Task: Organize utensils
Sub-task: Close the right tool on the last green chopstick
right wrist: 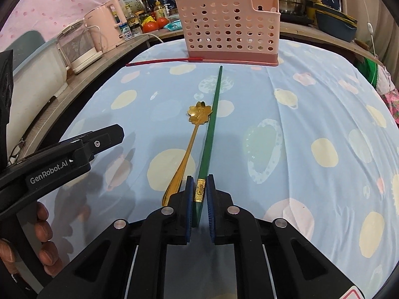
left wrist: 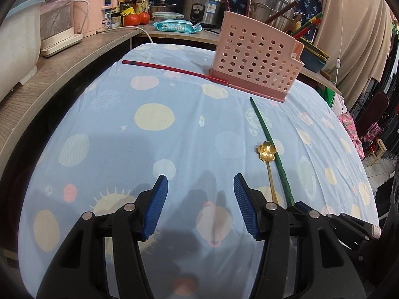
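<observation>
Nearest, our right gripper (right wrist: 199, 194) is clenched on the green chopstick (right wrist: 210, 124) at its gold-banded end; the chopstick runs toward 12 o'clock. We judge that end grip risky: lifting may let the tip swing or drag. Touching it at 11 o'clock, the gold spoon (right wrist: 192, 134) may get knocked. Our left gripper (left wrist: 199, 199) stands released, empty. Farthest, the pink caddy (right wrist: 229, 27) waits, the red chopstick (right wrist: 162, 61) at its base.

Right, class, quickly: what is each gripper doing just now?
Left gripper: open, holding nothing.
Right gripper: shut on the green chopstick.
</observation>
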